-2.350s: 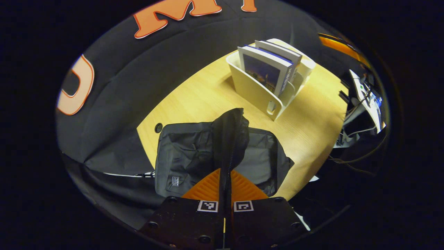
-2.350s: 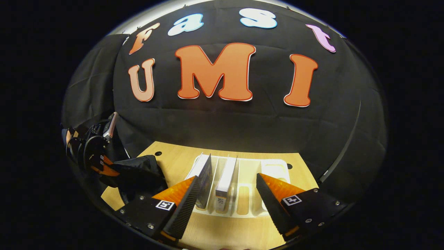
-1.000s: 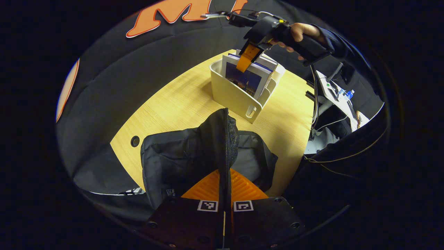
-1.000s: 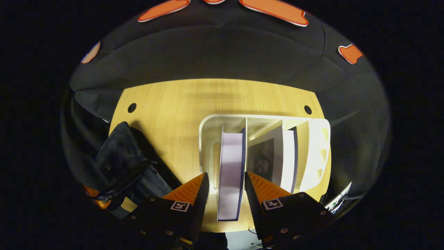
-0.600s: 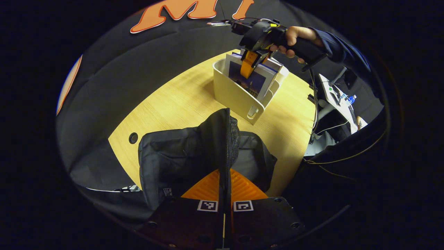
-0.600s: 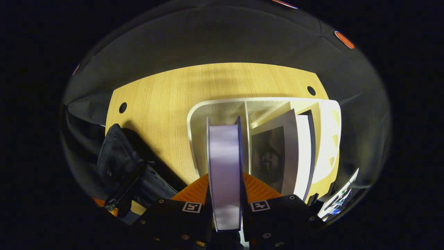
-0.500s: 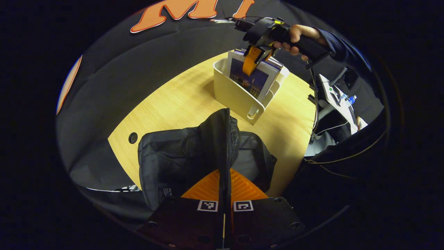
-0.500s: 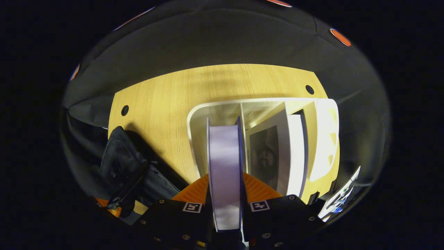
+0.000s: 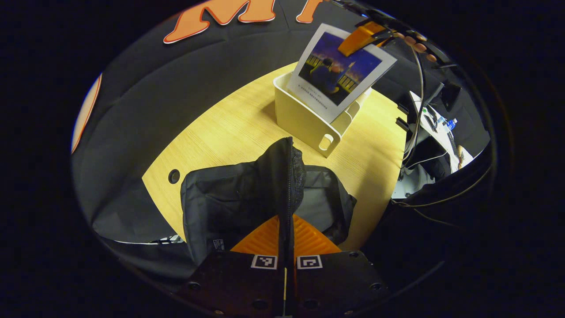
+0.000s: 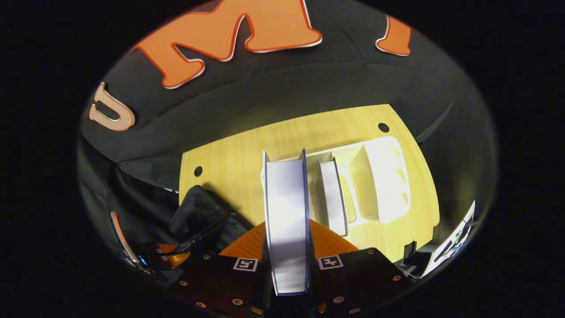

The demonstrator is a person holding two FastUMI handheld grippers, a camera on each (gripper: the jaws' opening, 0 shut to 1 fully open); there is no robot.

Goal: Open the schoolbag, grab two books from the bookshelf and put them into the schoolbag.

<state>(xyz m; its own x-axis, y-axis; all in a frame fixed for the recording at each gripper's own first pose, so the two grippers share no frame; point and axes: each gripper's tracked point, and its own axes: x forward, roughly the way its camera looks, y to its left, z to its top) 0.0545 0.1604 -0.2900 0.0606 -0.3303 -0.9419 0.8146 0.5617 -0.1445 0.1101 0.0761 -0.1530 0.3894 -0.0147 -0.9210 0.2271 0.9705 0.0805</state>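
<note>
Schoolbag [image 9: 247,194] sits low centre in the left gripper view, its zipper flap pinched tight in the closed left gripper [image 9: 286,240]. Upper right there, the right gripper [image 10: 287,247] is clamped on a book [image 9: 337,70], lifted above the white bookshelf [image 9: 304,119]; the cover's small print is too tiny to read.

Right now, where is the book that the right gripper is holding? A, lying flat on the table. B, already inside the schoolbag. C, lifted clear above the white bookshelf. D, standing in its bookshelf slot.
C: in the left gripper view the book hangs tilted in the air above the white bookshelf, pinched by the right gripper.
</note>
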